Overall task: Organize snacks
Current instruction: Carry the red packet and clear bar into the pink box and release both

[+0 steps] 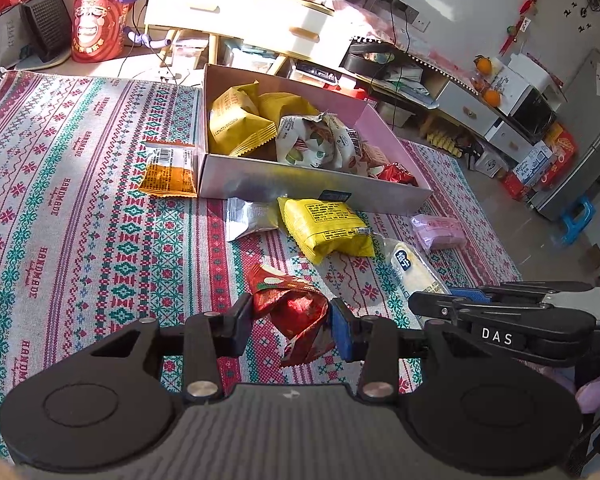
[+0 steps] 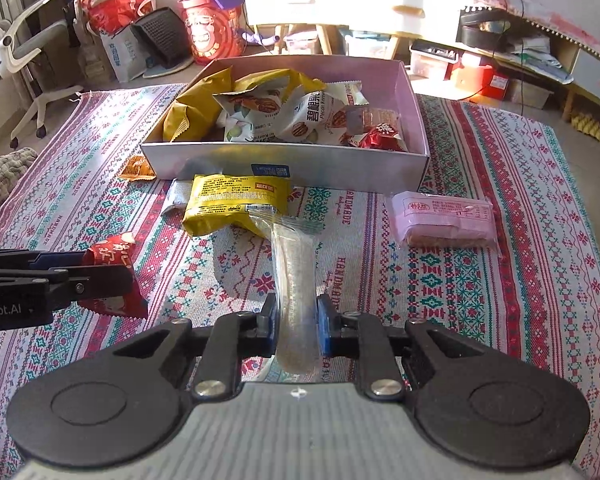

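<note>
In the left wrist view my left gripper [image 1: 290, 324] is shut on a crumpled red snack packet [image 1: 296, 312], held above the patterned cloth. The right wrist view shows that red packet [image 2: 112, 280] at the left edge, in the left gripper [image 2: 130, 276]. My right gripper [image 2: 296, 320] is shut on the near end of a long clear-wrapped snack [image 2: 294, 264]. That long snack [image 1: 410, 268] points toward an open white cardboard box [image 1: 312, 180] [image 2: 284, 164]. The box holds yellow, white and red packets.
On the cloth in front of the box lie a yellow packet [image 2: 236, 200], a silver packet [image 1: 248, 216] and a pink packet [image 2: 444, 220]. An orange packet [image 1: 168, 168] lies left of the box. Furniture, bags and a drawer unit stand beyond the cloth.
</note>
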`<act>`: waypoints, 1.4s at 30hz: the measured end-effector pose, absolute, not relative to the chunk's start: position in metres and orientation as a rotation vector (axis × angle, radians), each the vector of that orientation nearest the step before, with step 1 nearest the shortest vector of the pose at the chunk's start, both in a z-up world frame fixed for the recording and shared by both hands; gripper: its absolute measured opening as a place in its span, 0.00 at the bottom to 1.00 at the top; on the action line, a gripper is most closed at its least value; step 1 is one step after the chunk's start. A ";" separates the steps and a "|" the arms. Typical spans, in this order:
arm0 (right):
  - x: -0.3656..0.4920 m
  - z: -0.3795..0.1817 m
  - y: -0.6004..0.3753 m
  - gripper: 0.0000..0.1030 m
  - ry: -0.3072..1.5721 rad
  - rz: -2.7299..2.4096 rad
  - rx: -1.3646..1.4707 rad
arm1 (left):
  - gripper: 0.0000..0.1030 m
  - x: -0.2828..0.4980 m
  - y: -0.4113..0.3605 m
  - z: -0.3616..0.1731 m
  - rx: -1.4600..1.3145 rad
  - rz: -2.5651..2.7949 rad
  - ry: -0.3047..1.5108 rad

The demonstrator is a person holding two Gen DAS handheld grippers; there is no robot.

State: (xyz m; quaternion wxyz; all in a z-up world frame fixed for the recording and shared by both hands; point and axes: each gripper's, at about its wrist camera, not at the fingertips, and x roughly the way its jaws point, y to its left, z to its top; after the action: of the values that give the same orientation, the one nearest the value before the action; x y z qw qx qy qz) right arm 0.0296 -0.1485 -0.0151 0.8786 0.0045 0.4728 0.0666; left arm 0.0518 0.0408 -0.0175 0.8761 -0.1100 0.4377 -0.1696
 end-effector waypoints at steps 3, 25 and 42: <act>0.028 -0.008 -0.150 0.16 0.975 0.139 0.040 | 0.46 0.052 0.040 -0.014 -0.232 -0.359 0.906; 0.061 0.029 -0.161 0.16 0.869 0.133 0.175 | 0.46 0.085 0.043 0.013 -0.271 -0.343 0.793; 0.153 -0.006 -0.200 0.16 0.805 0.110 0.248 | 0.45 0.167 0.018 -0.007 -0.194 -0.302 0.818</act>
State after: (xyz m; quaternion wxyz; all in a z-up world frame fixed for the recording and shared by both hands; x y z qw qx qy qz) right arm 0.1527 -0.2004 -0.0056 0.9112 0.1204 0.3904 0.0533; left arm 0.1674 0.0177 -0.0067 0.9020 -0.0938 0.3954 -0.1459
